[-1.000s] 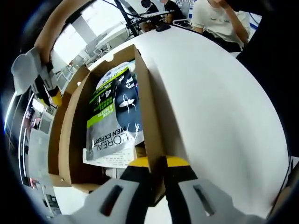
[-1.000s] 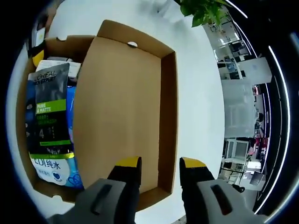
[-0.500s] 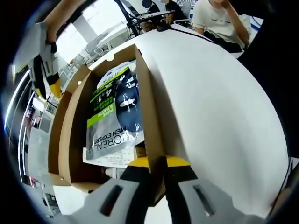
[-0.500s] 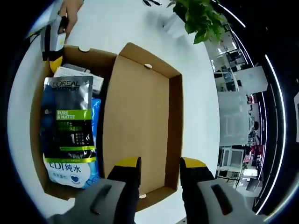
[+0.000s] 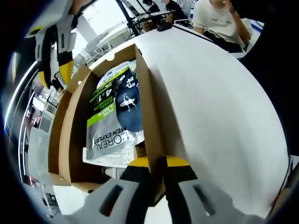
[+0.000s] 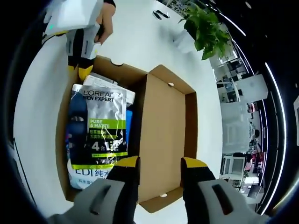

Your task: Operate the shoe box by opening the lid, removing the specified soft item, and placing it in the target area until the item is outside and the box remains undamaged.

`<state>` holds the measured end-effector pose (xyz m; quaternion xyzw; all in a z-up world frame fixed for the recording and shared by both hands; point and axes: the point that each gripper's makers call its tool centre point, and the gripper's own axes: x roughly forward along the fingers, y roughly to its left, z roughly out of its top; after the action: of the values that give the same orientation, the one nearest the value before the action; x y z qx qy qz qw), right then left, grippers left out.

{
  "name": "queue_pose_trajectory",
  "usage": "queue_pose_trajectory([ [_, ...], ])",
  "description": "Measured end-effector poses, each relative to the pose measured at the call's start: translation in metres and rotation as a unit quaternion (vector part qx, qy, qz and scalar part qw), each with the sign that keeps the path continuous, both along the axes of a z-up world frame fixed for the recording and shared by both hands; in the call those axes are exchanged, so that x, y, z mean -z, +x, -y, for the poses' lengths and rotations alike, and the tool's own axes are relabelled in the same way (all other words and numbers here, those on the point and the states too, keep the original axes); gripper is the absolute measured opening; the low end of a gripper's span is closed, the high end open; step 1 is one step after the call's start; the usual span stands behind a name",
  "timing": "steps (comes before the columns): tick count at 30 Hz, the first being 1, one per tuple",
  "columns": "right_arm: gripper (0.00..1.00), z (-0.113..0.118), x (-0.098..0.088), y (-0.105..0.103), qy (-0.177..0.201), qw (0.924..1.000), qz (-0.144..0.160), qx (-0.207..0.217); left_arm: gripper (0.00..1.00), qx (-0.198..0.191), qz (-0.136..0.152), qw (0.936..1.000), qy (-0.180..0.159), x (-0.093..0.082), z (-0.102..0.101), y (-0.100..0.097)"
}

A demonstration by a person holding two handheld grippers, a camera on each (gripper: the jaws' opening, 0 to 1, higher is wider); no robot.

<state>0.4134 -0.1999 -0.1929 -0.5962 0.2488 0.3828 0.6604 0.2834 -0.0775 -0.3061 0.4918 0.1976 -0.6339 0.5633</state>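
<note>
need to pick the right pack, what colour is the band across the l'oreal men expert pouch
Bright green band on a grey and dark L'Oreal Men Expert pouch, clearest in the right gripper view.

The left gripper view sits low and very close at one end of the shoe box point(image 5: 70, 135), looking along its length across the white table point(image 5: 219, 107). The right gripper view hangs well above, facing down on the open shoe box point(image 6: 163, 140) (lid folded out flat). Both share the box interior and the grey L'Oréal pouch point(image 5: 110, 126) point(image 6: 100, 128).
</note>
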Motion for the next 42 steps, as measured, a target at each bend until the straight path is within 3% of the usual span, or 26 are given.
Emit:
queue_pose_trajectory([
  [15, 0.37, -0.022, 0.004, -0.038, 0.018, 0.9991, -0.009, -0.038, 0.08, 0.000, 0.001, 1.0000, 0.000, 0.001, 0.003, 0.004],
  [23, 0.37, -0.018, 0.009, -0.058, 0.027, 0.9985, -0.018, -0.045, 0.08, -0.002, 0.002, 1.0000, 0.001, 0.002, 0.003, 0.002],
  [34, 0.38, -0.005, 0.034, -0.082, 0.021, 0.9965, -0.074, -0.034, 0.08, -0.001, 0.004, 1.0000, 0.002, 0.002, 0.002, 0.001],
  [37, 0.40, -0.004, 0.038, -0.082, 0.006, 0.9961, -0.078, -0.042, 0.08, -0.002, 0.003, 1.0000, 0.002, 0.002, 0.002, 0.000],
  [42, 0.44, -0.004, 0.056, -0.087, -0.020, 0.9928, -0.111, -0.041, 0.08, -0.002, 0.003, 1.0000, 0.002, 0.002, 0.002, 0.001],
])
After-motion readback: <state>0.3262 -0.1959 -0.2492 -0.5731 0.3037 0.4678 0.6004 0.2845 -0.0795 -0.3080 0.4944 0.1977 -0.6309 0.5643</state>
